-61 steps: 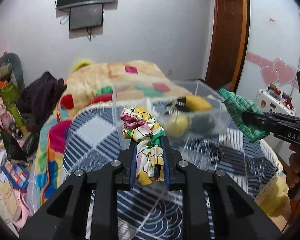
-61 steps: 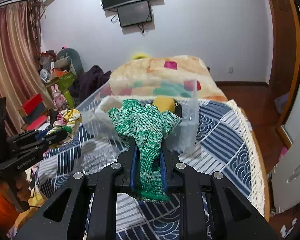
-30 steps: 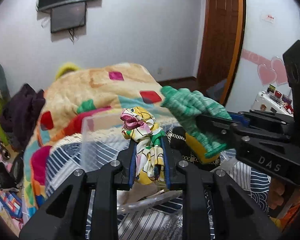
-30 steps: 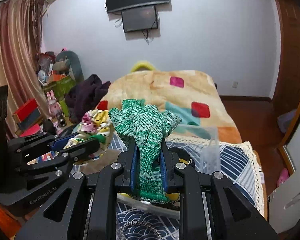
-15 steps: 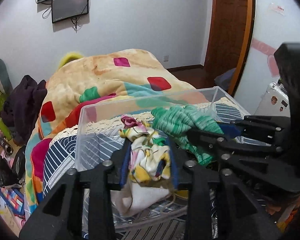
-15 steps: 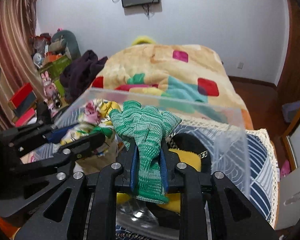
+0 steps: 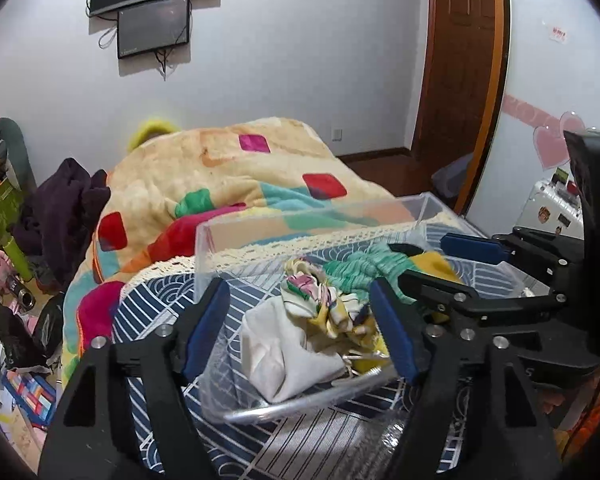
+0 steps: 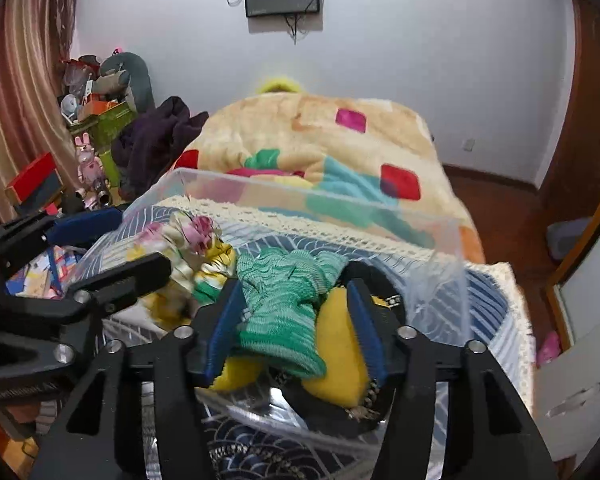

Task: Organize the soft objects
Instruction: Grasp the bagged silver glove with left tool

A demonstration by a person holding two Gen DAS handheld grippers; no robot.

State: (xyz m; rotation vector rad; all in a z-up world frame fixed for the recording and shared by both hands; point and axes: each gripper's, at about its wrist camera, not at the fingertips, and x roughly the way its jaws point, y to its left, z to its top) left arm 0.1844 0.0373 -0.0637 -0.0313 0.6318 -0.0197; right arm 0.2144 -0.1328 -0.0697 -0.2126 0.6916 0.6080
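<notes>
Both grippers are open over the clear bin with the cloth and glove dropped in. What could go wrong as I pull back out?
The green glove lies between the right gripper fingers and may snag on withdrawal. The floral cloth sits just as close to the left gripper. The grippers crowd each other over the clear bin and could collide or nudge it.

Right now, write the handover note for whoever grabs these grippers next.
Left gripper: open, over the bin's left half, floral cloth lying below it beside a white cloth.
Right gripper: open, green glove lying loose between its fingers on a yellow item in the bin.
Done: both pieces are in the bin.
Left: lift both grippers clear, then look for any other soft things; none shows on the bedspread near the bin.
</notes>
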